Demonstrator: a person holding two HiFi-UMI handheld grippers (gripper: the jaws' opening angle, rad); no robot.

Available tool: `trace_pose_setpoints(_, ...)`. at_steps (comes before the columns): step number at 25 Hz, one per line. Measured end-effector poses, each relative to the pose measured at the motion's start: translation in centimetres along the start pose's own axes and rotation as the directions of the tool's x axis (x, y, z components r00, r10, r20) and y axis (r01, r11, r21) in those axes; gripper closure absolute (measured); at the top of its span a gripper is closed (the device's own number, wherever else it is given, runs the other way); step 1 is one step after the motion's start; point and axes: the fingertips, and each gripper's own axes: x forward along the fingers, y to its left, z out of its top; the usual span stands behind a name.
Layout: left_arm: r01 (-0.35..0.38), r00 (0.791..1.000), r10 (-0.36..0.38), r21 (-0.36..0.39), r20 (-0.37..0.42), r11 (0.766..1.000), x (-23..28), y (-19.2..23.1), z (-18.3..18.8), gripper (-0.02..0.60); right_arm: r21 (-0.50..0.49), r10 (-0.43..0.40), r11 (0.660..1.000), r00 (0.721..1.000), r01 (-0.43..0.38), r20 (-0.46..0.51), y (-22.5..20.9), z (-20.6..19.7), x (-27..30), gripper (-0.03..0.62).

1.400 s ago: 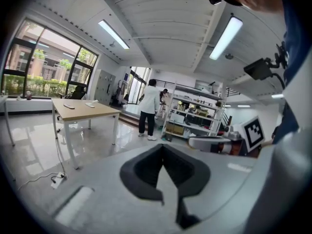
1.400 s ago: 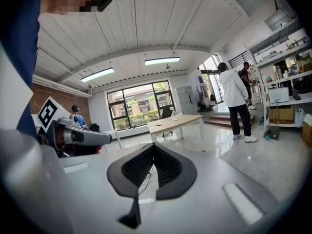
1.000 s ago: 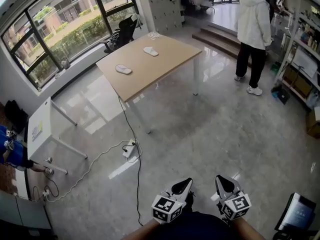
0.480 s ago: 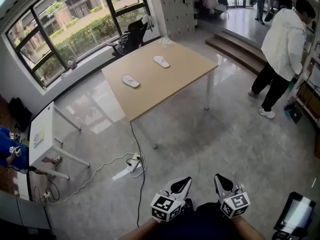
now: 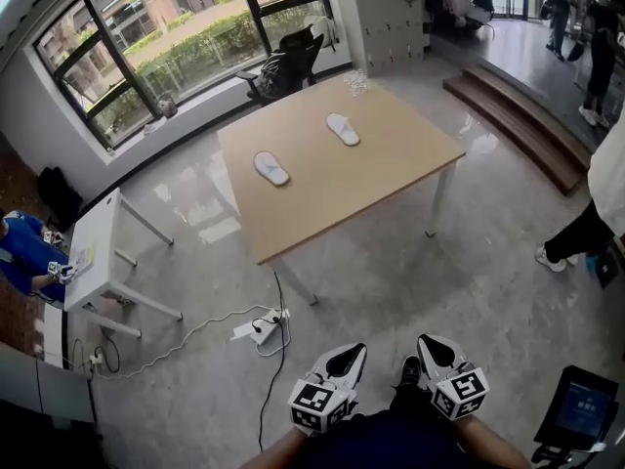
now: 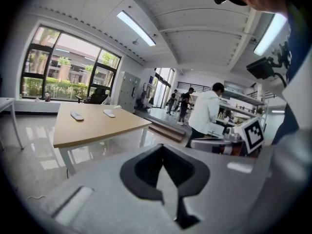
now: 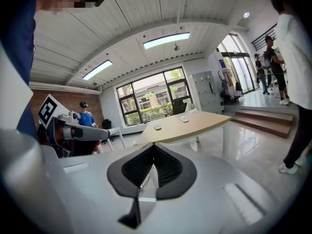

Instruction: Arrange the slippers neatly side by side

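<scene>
The worktop [image 5: 332, 198] sits closer and more central in the head view than a second ago, and the person in white [image 5: 598, 225] has slid off to the right edge. On the worktop, the left slipper [image 5: 271, 168] is well apart from the right slipper [image 5: 343, 129], which is further back. Down low, the left tool [image 5: 352, 356] and right tool [image 5: 431, 350] are both clenched on nothing, side by side over the floor.
</scene>
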Motion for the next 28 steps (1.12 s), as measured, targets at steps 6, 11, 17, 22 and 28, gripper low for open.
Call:
trace_pose_setpoints(6, -0.088, 0.995, 0.089, -0.032, 0.053, 0.996, 7.3, 1.1, 5.5, 0.578, -0.059, 0.133, 0.989, 0.991, -0.134, -0.02, -5.8, 5.1, 5.6, 0.588)
trace_pose_setpoints(11, -0.171, 0.982, 0.175, -0.055, 0.07, 0.984, 10.8, 3.0, 6.4, 0.58, -0.069, 0.185, 0.98, 0.982, -0.188, -0.042, -10.2, 7.3, 9.3, 0.588)
trace_pose_setpoints(17, -0.253, 0.961, 0.261, -0.095, 0.088, 0.963, 12.6, 6.1, 8.0, 0.58, -0.076, 0.234, 0.968, 0.971, -0.238, -0.059, -12.5, 8.6, 13.6, 0.588)
trace_pose_setpoints(22, -0.27, 0.952, 0.285, -0.128, 0.115, 0.954, 15.6, 9.5, 10.3, 0.579, -0.093, 0.24, 0.965, 0.968, -0.246, -0.075, -14.2, 9.7, 17.6, 0.588)
trace_pose_setpoints(28, -0.243, 0.956, 0.264, -0.154, 0.131, 0.958, 19.0, 14.9, 11.3, 0.58, -0.113, 0.204, 0.97, 0.975, -0.214, -0.087, -15.7, 11.2, 23.0, 0.588)
